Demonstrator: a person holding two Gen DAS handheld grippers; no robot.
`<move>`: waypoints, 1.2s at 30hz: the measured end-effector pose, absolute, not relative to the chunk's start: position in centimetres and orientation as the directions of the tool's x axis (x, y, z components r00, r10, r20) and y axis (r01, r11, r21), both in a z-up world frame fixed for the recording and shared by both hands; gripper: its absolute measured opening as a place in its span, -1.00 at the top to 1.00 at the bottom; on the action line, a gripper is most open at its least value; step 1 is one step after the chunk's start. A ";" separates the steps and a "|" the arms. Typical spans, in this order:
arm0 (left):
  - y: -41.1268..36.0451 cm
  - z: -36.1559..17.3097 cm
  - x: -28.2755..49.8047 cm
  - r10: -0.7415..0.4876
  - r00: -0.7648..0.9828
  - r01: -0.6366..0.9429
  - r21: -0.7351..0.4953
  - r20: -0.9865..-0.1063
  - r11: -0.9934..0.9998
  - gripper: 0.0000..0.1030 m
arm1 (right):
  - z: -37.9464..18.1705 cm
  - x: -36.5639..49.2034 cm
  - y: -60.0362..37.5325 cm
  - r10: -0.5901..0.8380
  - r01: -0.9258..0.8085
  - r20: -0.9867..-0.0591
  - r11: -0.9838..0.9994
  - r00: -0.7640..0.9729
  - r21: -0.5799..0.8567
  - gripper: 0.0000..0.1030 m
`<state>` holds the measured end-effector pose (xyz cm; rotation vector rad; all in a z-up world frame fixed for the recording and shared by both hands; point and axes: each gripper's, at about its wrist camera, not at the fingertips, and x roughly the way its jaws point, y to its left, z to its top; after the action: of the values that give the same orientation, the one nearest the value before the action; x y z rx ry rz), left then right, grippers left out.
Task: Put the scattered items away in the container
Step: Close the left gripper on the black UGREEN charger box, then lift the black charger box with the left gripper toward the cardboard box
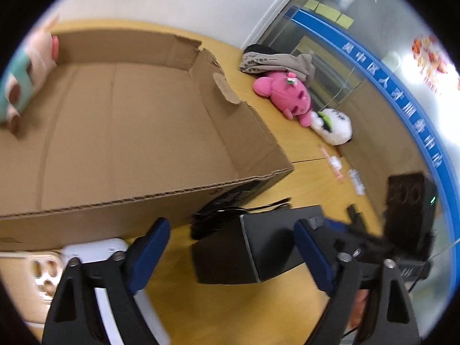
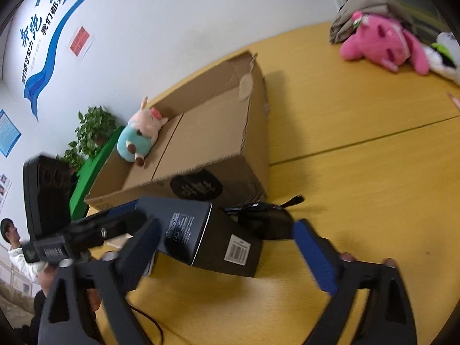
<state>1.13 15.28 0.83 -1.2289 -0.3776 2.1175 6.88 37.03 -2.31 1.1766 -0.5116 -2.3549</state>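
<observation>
An open cardboard box (image 1: 138,132) (image 2: 201,143) lies on the yellow table; a teal-and-pink plush (image 2: 141,135) (image 1: 26,72) sits inside at its far end. A dark rectangular carton (image 1: 258,244) (image 2: 212,238) lies on the table just in front of the box. My left gripper (image 1: 230,256) is open, its blue pads either side of the carton's near end. My right gripper (image 2: 227,258) is open too, straddling the carton from the other side. A pink plush (image 1: 284,95) (image 2: 376,43) and a white plush (image 1: 333,125) (image 2: 442,54) lie on the table farther off.
A black cable bundle (image 1: 218,218) (image 2: 264,218) lies between carton and box. A white device (image 1: 95,250) and a phone (image 1: 40,273) lie at left. Folded grey cloth (image 1: 276,60) sits behind the pink plush. Small packets (image 1: 336,164) lie near the glass wall.
</observation>
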 end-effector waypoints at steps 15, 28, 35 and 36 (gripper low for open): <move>14.1 -0.7 7.5 0.694 -0.221 -0.416 -0.577 -0.685 -0.703 -0.06 | -4.2 14.0 33.9 -0.591 0.377 -0.680 -0.805 -0.434 0.459 -0.41; 15.3 -3.1 5.4 0.648 -0.195 -0.398 -0.544 -0.736 -0.738 -0.10 | -7.2 14.7 36.6 -0.585 0.272 -0.709 -0.811 -0.393 0.518 -0.74; 17.0 -3.2 6.2 0.642 -0.200 -0.453 -0.511 -0.740 -0.730 -0.11 | -7.4 14.7 32.6 -0.519 0.374 -0.744 -0.847 -0.421 0.379 -0.79; 16.9 -3.1 6.4 0.643 -0.205 -0.448 -0.513 -0.738 -0.732 -0.11 | -7.4 14.8 31.9 -0.471 0.383 -0.761 -0.869 -0.446 0.313 -0.77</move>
<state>6.38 16.85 -3.13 -1.3490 -0.2413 1.9917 14.82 31.87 -7.42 1.2577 -0.1291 -2.3094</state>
